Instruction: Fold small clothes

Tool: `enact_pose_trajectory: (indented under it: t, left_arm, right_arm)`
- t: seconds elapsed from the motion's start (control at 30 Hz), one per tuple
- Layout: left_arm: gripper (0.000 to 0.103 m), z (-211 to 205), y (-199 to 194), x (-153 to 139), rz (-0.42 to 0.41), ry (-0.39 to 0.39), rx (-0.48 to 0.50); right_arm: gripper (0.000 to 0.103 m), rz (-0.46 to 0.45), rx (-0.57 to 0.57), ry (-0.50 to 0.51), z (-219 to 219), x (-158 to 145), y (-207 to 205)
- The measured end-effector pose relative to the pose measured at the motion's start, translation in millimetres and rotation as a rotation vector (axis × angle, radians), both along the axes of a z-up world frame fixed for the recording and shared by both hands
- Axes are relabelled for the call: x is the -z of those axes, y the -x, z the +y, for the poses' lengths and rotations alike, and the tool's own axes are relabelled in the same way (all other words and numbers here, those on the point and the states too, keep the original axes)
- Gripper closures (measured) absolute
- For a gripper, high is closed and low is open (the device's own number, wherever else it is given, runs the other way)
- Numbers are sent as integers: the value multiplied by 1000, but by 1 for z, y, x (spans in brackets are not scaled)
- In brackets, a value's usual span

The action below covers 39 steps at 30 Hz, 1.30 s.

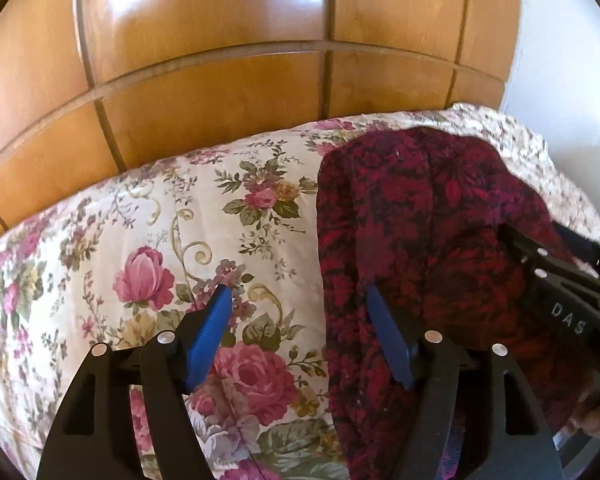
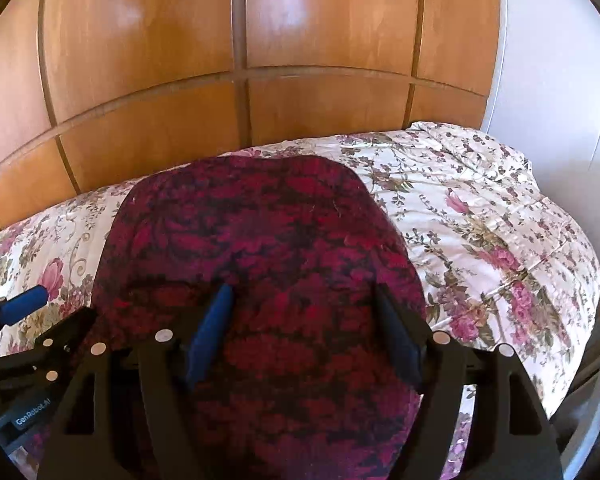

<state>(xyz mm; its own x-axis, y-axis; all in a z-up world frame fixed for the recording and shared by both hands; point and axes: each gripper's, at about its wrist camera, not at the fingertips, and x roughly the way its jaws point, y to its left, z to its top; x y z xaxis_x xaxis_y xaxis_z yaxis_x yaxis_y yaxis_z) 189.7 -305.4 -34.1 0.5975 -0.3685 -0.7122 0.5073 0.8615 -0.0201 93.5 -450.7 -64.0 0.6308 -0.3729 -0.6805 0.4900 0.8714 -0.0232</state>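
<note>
Left tool (image 1: 298,292), jaws apart and holding nothing, straddles the left edge of the garment (image 1: 420,232); one pad over the bedspread (image 1: 100,248), one over cloth. Right tool (image 2: 304,292), likewise parted and empty, hovers over the garment's middle. Garment lies flat on the bed, bare bedspread on both sides, wardrobe (image 2: 240,40) behind.

Both wrist views near, angled down, sharing garment (image 1: 420,220)

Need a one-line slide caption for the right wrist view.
Right gripper, jaws open, above a dark red patterned garment lying on a floral bedspread.
</note>
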Motion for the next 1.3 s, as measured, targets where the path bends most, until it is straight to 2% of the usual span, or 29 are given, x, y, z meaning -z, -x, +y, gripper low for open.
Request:
enact_pose_trajectory:
  t: [0.07, 0.17, 0.23, 0.53, 0.7, 0.9, 0.97, 1.17, 1.3]
  left_arm:
    - [21, 7, 2, -9, -18, 27, -19]
    - [20, 15, 9, -20, -42, 53, -22]
    - [20, 18, 12, -23, -40, 64, -21]
    - [20, 33, 30, -38, -69, 103, -34]
    - [20, 47, 40, -44, -75, 120, -61]
    - [20, 68, 56, -49, -104, 130, -109]
    - [14, 73, 62, -50, -110, 131, -116]
    - [12, 89, 79, -50, -129, 135, -142]
    - [12, 94, 86, -48, -127, 135, -142]
  right_arm:
    - [21, -9, 17, -10, -1, -11, 4]
    - [9, -48, 29, -40, -2, -23, 15]
    - [7, -57, 44, -41, 0, -30, 22]
    - [3, -96, 91, 1, 20, -55, 48]
    - [3, -116, 113, 57, 42, -64, 67]
    - [3, -123, 118, 84, 76, -58, 95]
    - [3, -120, 129, 86, 83, -54, 103]
    - [3, -88, 172, 32, 86, -42, 118]
    - [3, -89, 172, 46, 91, -43, 121]
